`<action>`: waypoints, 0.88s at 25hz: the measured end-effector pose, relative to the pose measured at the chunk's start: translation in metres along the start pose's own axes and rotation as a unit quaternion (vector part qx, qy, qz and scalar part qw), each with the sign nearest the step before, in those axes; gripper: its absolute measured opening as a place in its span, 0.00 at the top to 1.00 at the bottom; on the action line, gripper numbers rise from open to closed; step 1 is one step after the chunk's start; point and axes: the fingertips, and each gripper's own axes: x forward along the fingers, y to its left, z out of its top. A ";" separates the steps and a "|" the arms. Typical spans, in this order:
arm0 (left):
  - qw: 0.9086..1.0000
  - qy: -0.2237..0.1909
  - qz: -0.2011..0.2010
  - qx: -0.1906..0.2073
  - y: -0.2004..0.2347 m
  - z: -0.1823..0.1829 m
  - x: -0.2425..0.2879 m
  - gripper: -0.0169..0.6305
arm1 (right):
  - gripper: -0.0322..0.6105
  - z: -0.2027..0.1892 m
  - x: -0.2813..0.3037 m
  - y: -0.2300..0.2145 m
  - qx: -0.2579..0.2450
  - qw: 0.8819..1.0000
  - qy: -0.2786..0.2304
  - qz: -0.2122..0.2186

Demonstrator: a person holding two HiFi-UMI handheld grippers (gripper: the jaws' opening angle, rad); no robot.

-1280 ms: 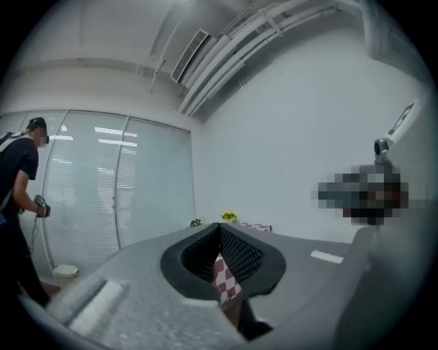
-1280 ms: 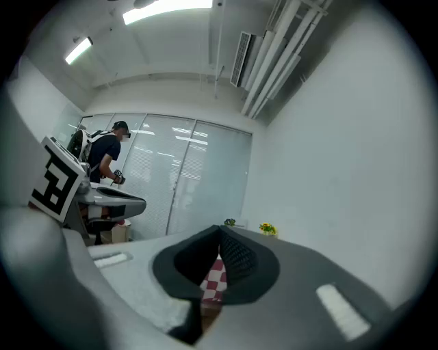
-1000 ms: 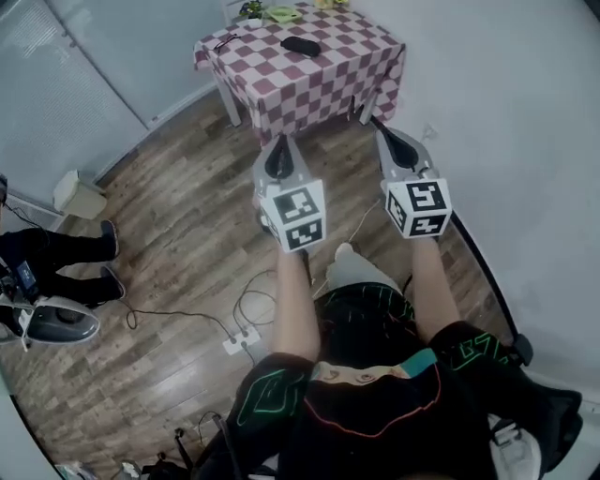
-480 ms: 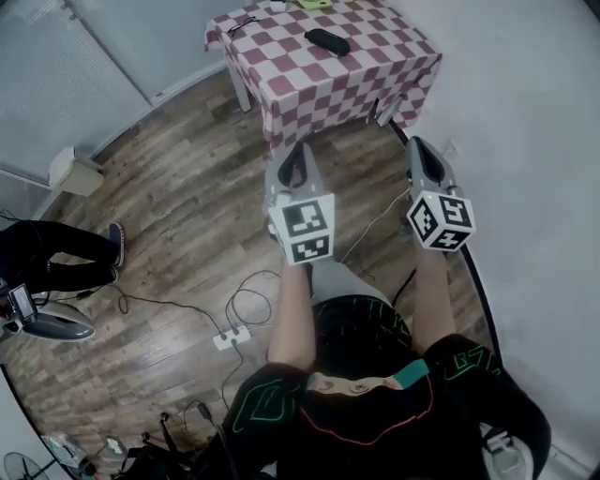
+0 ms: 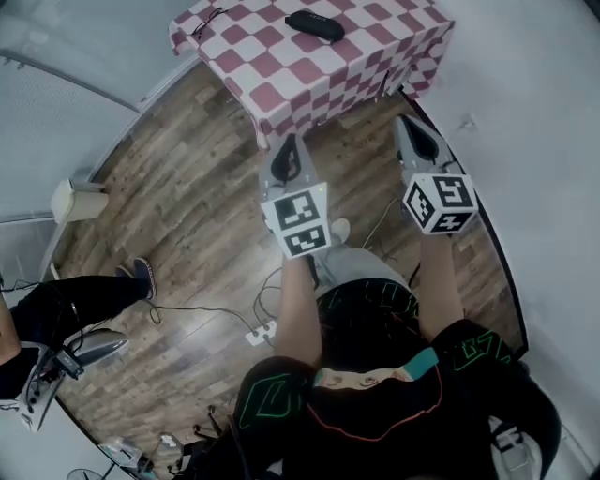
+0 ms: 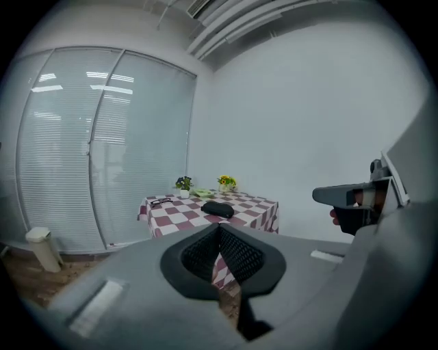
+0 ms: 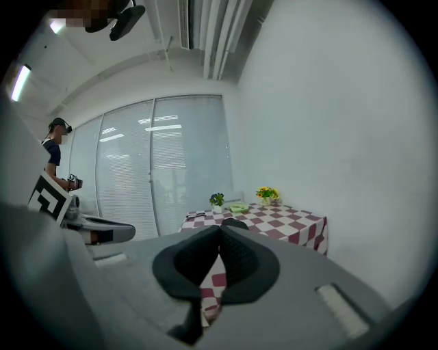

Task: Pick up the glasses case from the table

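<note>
Nothing picked up yet: the glasses case [image 5: 314, 25], dark and oblong, lies flat on the checked cloth of the bench [image 5: 253, 66], about the middle of the top, untouched. The person stands on the wooden floor [image 5: 187, 206], short of the bench's near edge, both arms held out toward it.

The left gripper [image 5: 288, 142] is clenched, its pads pressed together with nothing between them. The right gripper [image 5: 406, 122] is just the same, closed tight and empty. Both point at the bench, well apart from the case.

So I'd call this the approach only. What's left, as I judge it: close the gap to the bench, open one gripper, set it around the case, clamp, and lift.

As for writing, there's nothing I can read. The cubes [image 5: 302, 218] on the grippers carry black-and-white square markers, patterns rather than letters. The person's dark shirt has green line designs, no legible words. If the case bears a logo, it's too small to tell from here.
</note>
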 end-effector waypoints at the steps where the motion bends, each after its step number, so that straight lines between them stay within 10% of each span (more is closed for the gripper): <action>1: 1.000 0.003 -0.001 0.000 0.001 0.001 0.010 0.96 | 0.94 0.001 0.008 -0.005 0.001 1.000 0.001 -0.001; 10: 1.000 0.020 -0.014 0.008 -0.004 0.010 0.069 0.96 | 0.94 0.001 0.052 -0.026 0.001 1.000 0.021 0.018; 22: 0.996 -0.054 -0.053 0.052 -0.054 0.094 0.106 0.96 | 0.94 0.063 0.040 -0.085 0.001 0.999 -0.045 -0.007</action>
